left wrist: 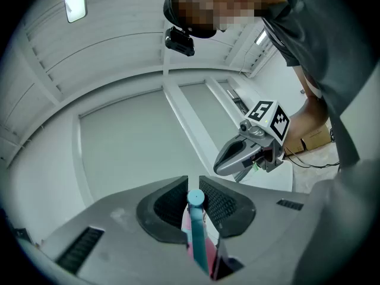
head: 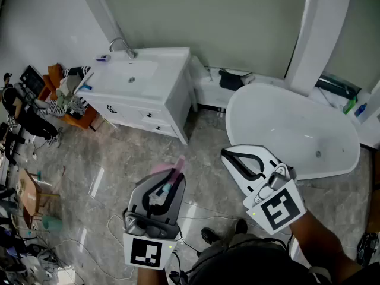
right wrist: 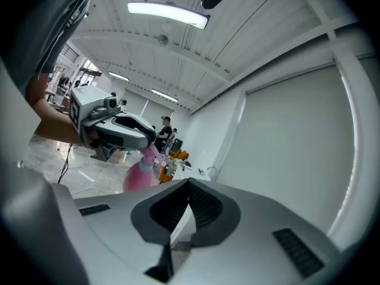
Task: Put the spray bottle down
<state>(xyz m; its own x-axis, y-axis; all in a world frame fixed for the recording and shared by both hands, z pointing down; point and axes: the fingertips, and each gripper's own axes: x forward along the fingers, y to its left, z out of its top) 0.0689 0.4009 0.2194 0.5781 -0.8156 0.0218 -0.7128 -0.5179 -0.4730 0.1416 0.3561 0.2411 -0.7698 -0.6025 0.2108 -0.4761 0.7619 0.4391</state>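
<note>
Pink with a teal stem: held the spray bottle [right wrist: 140, 174] pinched fast between the jaws of the left gripper [left wrist: 191, 203], up over the grey marble floor [head: 89, 159] and resting on no surface. Carried the right gripper [right wrist: 189, 198] just beside it, jaws pressed together on nothing. Saw farther out a white bathtub [head: 267, 108], bare inside. Saw too a white vanity [head: 151, 108], its sink basin [head: 133, 73] likewise bare beneath a chrome tap [head: 122, 43].
</note>
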